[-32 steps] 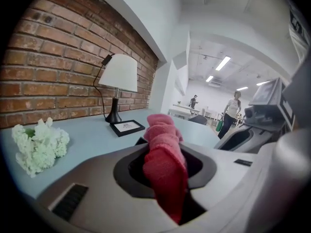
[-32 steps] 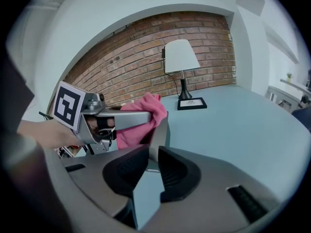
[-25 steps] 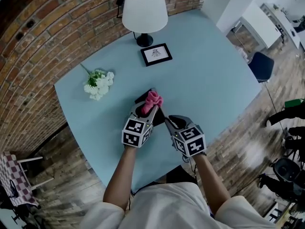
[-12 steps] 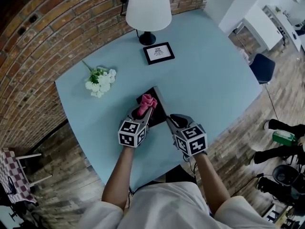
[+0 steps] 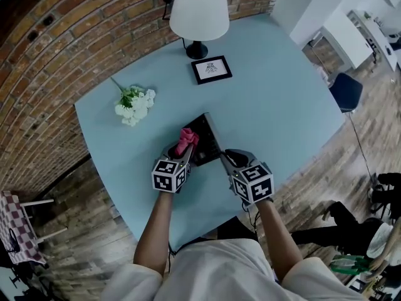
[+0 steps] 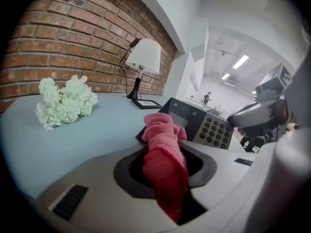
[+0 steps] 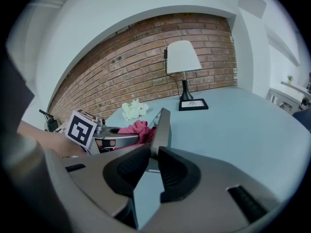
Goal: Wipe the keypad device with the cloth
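Keypad device [image 5: 204, 137] sits mid-counter [image 5: 282, 99], long axis running away from the person, keyed face toward the left side. Pink cloth [image 5: 186, 139] is pinched in the left hand-held gripper [image 5: 182, 149], right at that face, so left is the wiping side. Right hand-held gripper [image 5: 223, 157] is clamped narrow on the device's near edge.

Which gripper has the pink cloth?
The left gripper, its fingers pinching the pink cloth; the right gripper clamps the keypad device by its edge instead.

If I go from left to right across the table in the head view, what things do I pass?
A white flower bunch → the left gripper pinching the fluffy pink cloth → the black keypad device → the right gripper.
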{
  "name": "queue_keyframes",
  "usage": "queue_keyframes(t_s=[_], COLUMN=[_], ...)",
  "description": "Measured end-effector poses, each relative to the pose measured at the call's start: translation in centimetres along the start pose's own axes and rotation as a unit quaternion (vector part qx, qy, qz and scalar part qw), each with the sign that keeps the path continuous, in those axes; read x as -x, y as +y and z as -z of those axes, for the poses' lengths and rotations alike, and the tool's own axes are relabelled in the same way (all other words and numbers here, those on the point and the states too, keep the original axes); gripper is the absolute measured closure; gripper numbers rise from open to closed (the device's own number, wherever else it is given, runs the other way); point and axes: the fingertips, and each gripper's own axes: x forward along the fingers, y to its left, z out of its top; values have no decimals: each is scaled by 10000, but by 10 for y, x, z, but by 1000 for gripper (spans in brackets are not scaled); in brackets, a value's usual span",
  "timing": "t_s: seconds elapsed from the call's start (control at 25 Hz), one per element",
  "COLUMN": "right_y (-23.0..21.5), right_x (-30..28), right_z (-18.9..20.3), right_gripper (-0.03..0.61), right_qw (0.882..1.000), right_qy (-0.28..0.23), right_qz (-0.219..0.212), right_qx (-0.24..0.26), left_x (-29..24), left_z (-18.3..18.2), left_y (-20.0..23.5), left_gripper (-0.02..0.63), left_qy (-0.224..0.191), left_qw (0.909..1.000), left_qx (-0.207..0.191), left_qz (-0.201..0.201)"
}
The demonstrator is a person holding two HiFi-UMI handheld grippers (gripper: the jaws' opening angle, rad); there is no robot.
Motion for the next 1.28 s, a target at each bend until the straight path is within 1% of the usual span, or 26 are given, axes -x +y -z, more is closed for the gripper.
queue_keyframes(t_s=[0.12,0.2,0.24,0.32,0.56,0.64,0.72,0.84,0.92,1.0,1.08,1.28], right_y=[-1,0,0,0,0,0,-1,-5,-7,-5,-2,-1], right_x=[0,-1,-1,-1,0,1,3,7,7,3,0,0], right_z=[0,0,0,1,1,0,0,2,10,21,31,31], right_gripper=[491,491,491,491,491,491,491,491,488,494,494,494], right_qw=[10000,10000,9999,9997,9986,9983,9975,9952,9968,9991,9993,9995], right_qy=[-31,-79,-118,-229,-509,-567,-674,-814,-641,-320,-125,-241], right_qz=[6,-3,-19,-56,-17,18,-19,-239,-313,-282,-231,-128], right_qx=[-43,-56,-68,-119,-152,-112,-200,-480,-361,-6,269,181], left_x=[1,4,7,15,25,24,21,15,10,7,4,4], left_z=[4,2,-1,-14,-61,-73,-80,-80,-74,-67,-62,-58], left_y=[3,5,5,-1,-53,-71,-83,-93,-98,-100,-100,-101], left_gripper=[466,466,466,466,466,466,466,465,465,465,463,462], left_qy=[28,3,-43,-207,-789,-942,-1057,-1184,-1183,-1151,-1174,-1430], left_qw=[10000,9998,9997,9994,9951,9925,9905,9876,9871,9888,9897,9882], left_qx=[20,193,258,255,154,210,381,762,890,830,750,533], left_qz=[-29,5,14,55,570,744,796,691,607,471,328,153])
